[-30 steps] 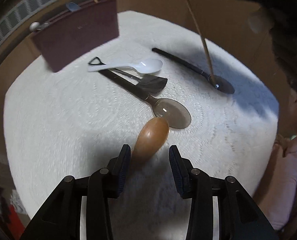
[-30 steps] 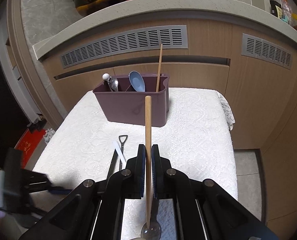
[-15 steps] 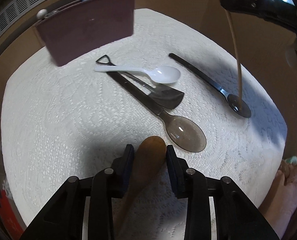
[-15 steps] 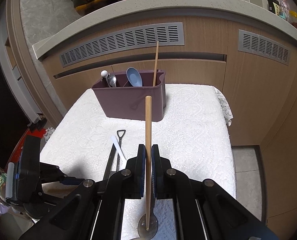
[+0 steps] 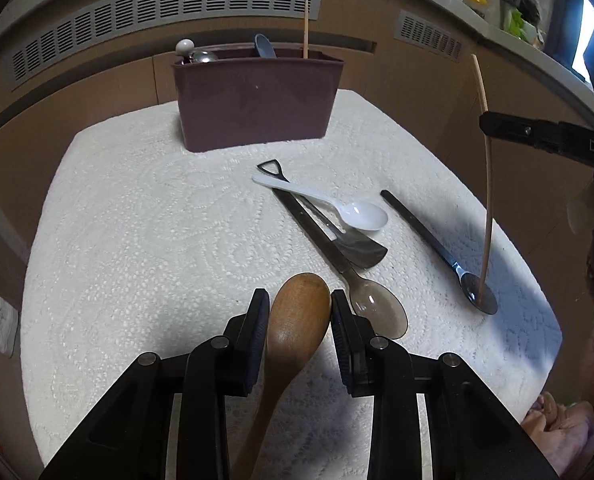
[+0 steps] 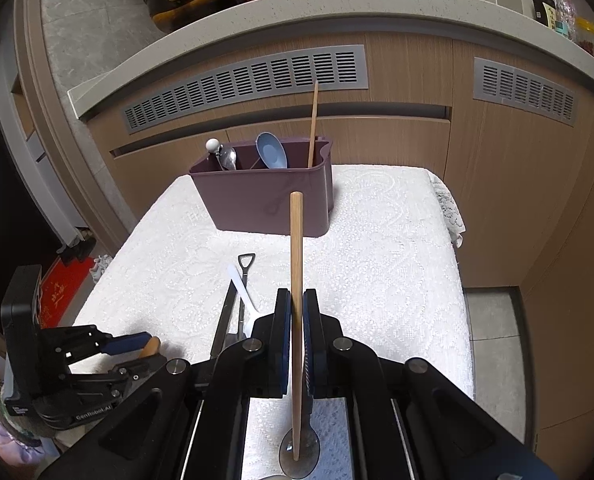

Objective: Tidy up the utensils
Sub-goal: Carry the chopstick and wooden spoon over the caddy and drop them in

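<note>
My left gripper [image 5: 298, 298] is shut on the bowl of a wooden spoon [image 5: 293, 332], held just above the white cloth; the handle runs back under the gripper. The right gripper [image 6: 296, 300] is shut on a wooden chopstick [image 6: 296, 248] that stands nearly upright, its lower tip in the bowl of a black-handled metal spoon [image 5: 437, 240]. On the cloth lie a white plastic spoon [image 5: 337, 206], a black spatula [image 5: 357, 246] and a smoky translucent spoon [image 5: 373, 308]. The purple caddy [image 5: 257, 96] stands at the far edge with a blue spoon, a metal spoon and a chopstick in it.
The small table [image 6: 397, 240] under the white lace cloth backs onto wooden cabinets with grey vents [image 6: 249, 84]. Floor drops away at its right and left sides. A person's hand and sleeve [image 5: 561, 428] show at the lower right of the left wrist view.
The left gripper closed on the wooden spoon's bowl, then rose and rolled level with it. The right gripper and its chopstick stayed put.
</note>
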Demonstrator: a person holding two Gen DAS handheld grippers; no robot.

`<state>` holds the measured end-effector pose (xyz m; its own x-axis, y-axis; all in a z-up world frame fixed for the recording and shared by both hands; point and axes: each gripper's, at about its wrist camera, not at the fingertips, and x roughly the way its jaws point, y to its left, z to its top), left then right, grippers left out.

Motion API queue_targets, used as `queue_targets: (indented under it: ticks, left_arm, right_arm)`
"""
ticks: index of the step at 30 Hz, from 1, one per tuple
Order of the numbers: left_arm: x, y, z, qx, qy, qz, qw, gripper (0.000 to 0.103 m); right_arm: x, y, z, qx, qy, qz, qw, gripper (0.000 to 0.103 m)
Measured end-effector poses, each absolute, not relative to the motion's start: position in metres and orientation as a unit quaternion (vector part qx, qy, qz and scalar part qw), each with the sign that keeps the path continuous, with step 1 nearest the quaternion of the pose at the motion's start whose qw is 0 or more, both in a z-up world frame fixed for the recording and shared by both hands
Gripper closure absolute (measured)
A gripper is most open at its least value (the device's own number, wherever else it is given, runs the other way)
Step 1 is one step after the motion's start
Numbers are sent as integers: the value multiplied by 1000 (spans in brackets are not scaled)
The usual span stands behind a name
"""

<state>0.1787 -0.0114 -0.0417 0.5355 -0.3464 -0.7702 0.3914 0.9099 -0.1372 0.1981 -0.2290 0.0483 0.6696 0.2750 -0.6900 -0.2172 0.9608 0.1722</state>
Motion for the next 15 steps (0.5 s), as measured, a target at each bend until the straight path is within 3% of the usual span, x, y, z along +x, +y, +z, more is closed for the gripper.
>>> queue_targets:
  ticks: [9, 15]
  left_arm:
    - [181, -10, -11, 0, 394, -209, 895, 71]
    - [213, -10, 85, -20, 287, -228, 930, 71]
  right_arm:
    - [197, -225, 52, 44, 375, 144, 915, 97]
    - [213, -223, 105, 39, 314, 158, 935, 97]
